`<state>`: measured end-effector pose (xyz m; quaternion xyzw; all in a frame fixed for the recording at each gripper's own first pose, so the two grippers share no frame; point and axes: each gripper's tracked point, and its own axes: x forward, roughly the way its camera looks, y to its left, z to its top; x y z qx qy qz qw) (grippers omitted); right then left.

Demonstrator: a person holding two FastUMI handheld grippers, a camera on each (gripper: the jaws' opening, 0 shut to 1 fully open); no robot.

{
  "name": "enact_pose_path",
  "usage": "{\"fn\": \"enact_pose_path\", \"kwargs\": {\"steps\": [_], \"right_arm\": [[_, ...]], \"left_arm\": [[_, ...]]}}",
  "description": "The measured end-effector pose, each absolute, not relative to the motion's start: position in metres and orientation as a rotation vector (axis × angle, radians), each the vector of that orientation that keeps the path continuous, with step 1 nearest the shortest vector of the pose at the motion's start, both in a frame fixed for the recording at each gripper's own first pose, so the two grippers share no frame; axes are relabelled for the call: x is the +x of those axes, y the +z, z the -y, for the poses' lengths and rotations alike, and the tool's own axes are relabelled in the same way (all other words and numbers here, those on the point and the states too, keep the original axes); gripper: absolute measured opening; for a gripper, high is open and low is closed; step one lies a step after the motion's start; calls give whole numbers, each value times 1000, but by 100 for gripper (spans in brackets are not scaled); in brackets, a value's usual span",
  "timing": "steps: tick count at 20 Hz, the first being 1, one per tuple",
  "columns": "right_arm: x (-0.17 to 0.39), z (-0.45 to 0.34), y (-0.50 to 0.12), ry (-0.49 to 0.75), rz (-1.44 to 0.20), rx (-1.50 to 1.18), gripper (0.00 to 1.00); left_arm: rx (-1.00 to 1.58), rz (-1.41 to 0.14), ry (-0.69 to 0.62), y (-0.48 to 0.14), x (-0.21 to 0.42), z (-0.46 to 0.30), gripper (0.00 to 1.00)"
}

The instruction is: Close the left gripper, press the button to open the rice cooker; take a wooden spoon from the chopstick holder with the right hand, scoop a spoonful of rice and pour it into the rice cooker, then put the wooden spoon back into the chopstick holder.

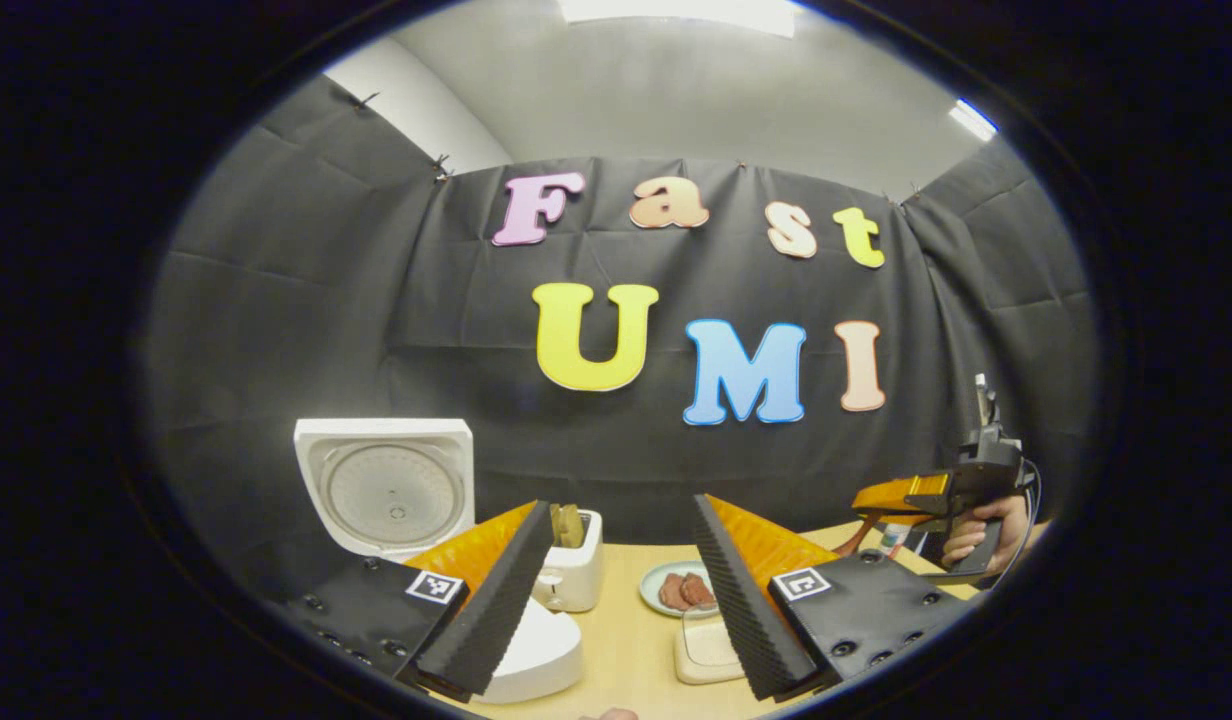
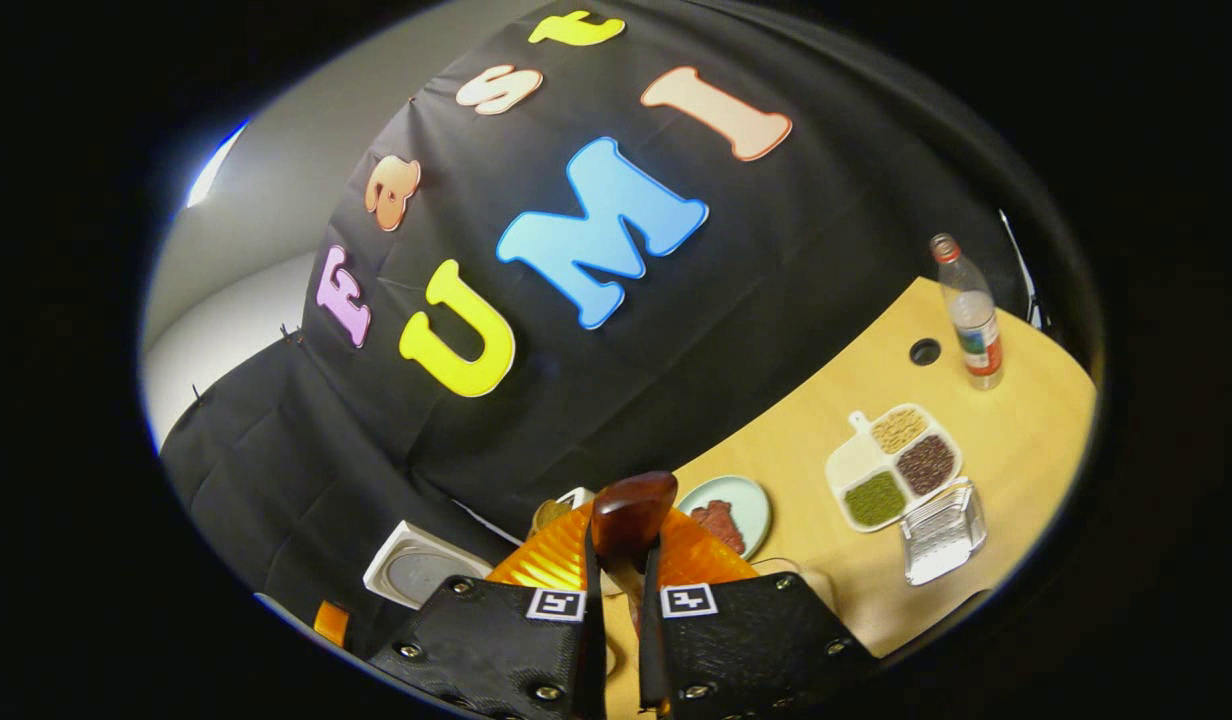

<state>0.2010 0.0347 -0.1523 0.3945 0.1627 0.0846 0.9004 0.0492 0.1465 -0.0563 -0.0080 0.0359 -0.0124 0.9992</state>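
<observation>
In the left gripper view the left tongs (image 1: 621, 590) stand apart with nothing between them, held above the wooden table (image 1: 626, 640). Behind their left finger the rice cooker (image 1: 536, 655) sits on the table with its lid (image 1: 386, 495) up, the round inner plate facing the camera. Just beside the cooker stands the white chopstick holder (image 1: 574, 572), with wooden utensil tips showing at its top. Near it lies a small plate (image 1: 681, 588) carrying reddish pieces, and in front of that a pale square dish (image 1: 706, 652). Far to the right a hand (image 1: 976, 535) grips the right tongs (image 1: 891, 497), raised over the table edge. In the right gripper view the right tongs (image 2: 616, 640) are clamped together on the handle of the wooden spoon (image 2: 631, 515), whose dark bowl rises upright beyond the fingertips; whether it holds any rice cannot be told. On the table beyond are the same plate, a divided tray (image 2: 891, 465) of grains, a clear ribbed container (image 2: 941, 532) just beside the tray, and a plastic bottle (image 2: 966, 312) standing upright near the far edge, well apart from the cooker
</observation>
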Motion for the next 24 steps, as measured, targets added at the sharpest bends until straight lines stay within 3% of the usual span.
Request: {"fn": "enact_pose_path", "kwargs": {"steps": [12,24], "right_arm": [[191,112,-206,-195,-307,705,13],[214,87,-309,-258,-492,497,14]], "left_arm": [[23,-107,-32,-57,48,-122,96],[63,-144,45,-58,34,-129,96]]}}
